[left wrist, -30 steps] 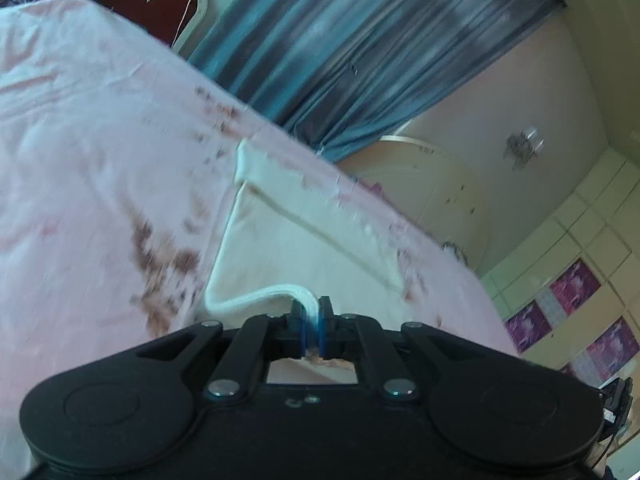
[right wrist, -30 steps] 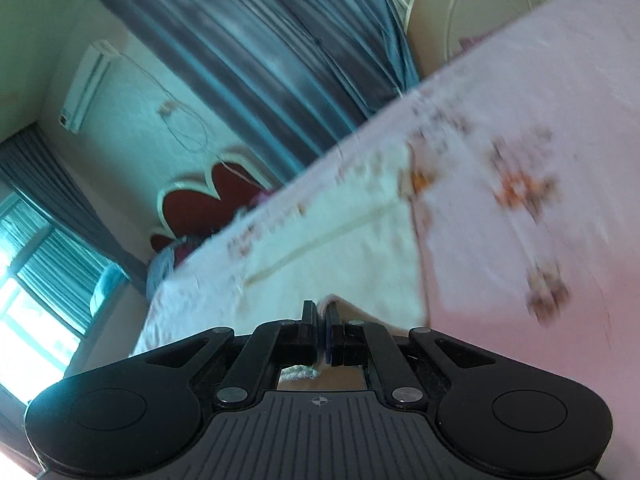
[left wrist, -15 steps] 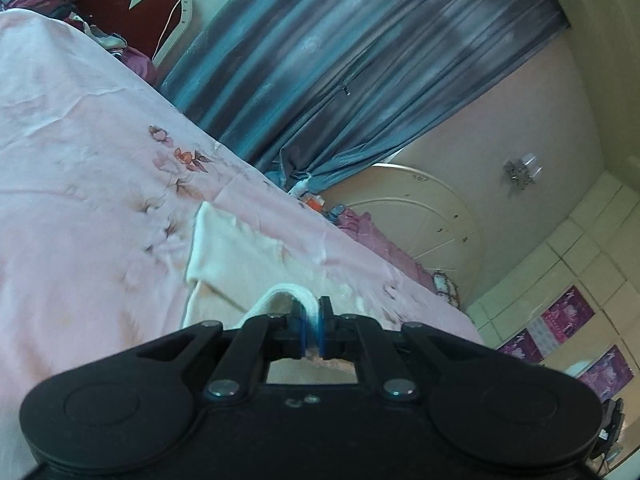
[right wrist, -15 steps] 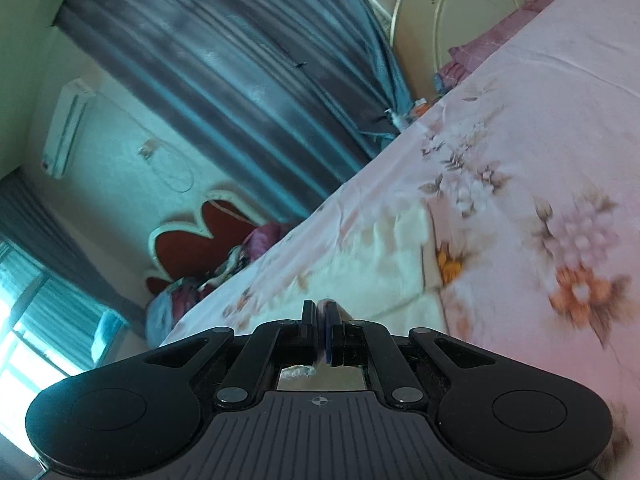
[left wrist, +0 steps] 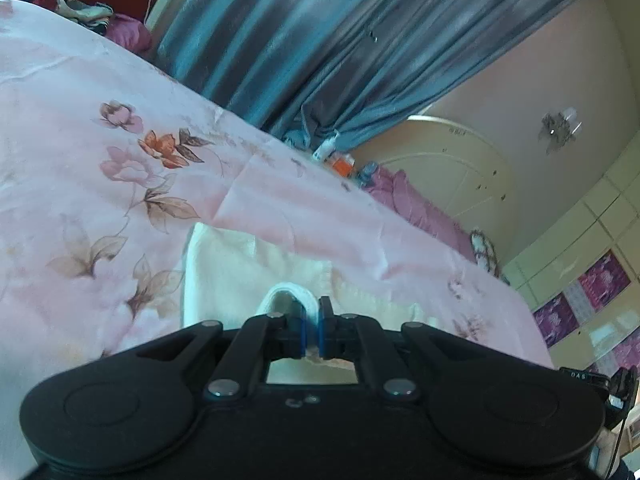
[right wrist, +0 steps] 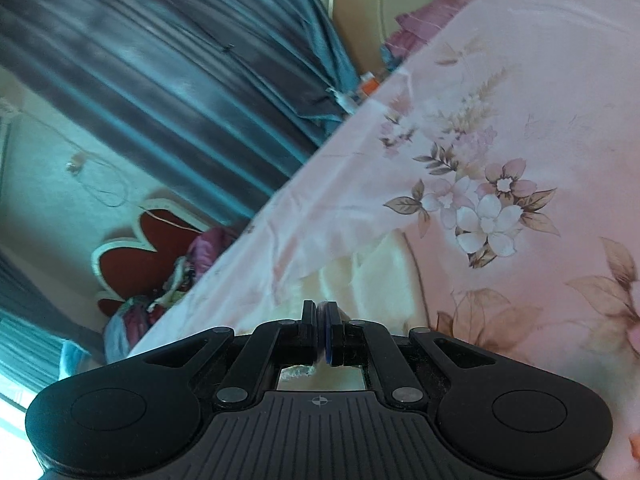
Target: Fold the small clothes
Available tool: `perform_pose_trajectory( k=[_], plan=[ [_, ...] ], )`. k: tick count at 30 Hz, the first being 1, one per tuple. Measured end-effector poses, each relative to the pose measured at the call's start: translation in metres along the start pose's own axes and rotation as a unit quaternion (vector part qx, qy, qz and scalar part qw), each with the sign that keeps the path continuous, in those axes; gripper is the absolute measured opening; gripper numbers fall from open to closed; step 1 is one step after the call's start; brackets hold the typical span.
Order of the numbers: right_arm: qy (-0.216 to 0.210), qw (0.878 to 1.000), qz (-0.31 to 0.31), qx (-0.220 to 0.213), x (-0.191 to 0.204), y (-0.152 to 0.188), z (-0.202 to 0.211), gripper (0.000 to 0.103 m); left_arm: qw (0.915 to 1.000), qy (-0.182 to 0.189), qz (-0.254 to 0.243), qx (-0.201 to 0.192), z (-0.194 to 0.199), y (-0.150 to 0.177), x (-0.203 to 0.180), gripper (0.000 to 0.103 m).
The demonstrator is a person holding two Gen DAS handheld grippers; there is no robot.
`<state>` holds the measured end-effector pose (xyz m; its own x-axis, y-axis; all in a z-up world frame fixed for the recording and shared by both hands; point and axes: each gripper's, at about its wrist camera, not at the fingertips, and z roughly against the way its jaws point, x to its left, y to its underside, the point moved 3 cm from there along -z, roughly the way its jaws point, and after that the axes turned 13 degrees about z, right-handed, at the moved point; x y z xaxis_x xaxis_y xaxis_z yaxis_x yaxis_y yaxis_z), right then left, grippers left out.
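Note:
A small cream-white garment (left wrist: pixel 236 264) lies on the pink floral bedsheet (left wrist: pixel 80 184). My left gripper (left wrist: pixel 313 312) is shut on a white ribbed hem of the garment, which loops up just in front of the fingers. In the right wrist view the same cream garment (right wrist: pixel 372 280) shows ahead, and my right gripper (right wrist: pixel 320 316) is shut on its near edge, low over the sheet (right wrist: pixel 520 128). A fold of pink sheet hides the garment's far part in both views.
Blue-grey curtains (left wrist: pixel 320 40) hang beyond the bed's far edge. A red heart-shaped headboard (right wrist: pixel 136 248) with heaped clothes (right wrist: pixel 192 264) stands at one end. Purple bedding (left wrist: pixel 416 204) and a cream wardrobe (left wrist: pixel 452 172) lie at the other.
Both grippers have carried the held garment edge forward and dropped low towards the bed. Less of the garment shows now, and the sheet's flowers look nearer and sharper.

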<state>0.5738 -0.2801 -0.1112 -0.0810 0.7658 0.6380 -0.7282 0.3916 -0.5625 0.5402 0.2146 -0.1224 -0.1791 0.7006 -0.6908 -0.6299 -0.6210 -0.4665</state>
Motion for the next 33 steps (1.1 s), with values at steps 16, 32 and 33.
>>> perform_pose_trajectory(
  k=[16,32,33],
  plan=[
    [0.028,0.997,0.065,-0.011,-0.003,-0.016,-0.046,0.037,0.9995,0.021,0.013,-0.018,-0.037,-0.022,0.014,0.07],
    [0.074,0.963,0.247,0.083,0.014,0.015,-0.083,0.033,0.9811,-0.082,-0.17,0.042,-0.078,-0.005,0.002,0.015],
    [0.075,0.961,0.251,0.089,0.013,0.017,-0.085,0.015,0.9808,-0.08,-0.173,0.042,-0.078,-0.004,0.002,0.009]
  ],
)
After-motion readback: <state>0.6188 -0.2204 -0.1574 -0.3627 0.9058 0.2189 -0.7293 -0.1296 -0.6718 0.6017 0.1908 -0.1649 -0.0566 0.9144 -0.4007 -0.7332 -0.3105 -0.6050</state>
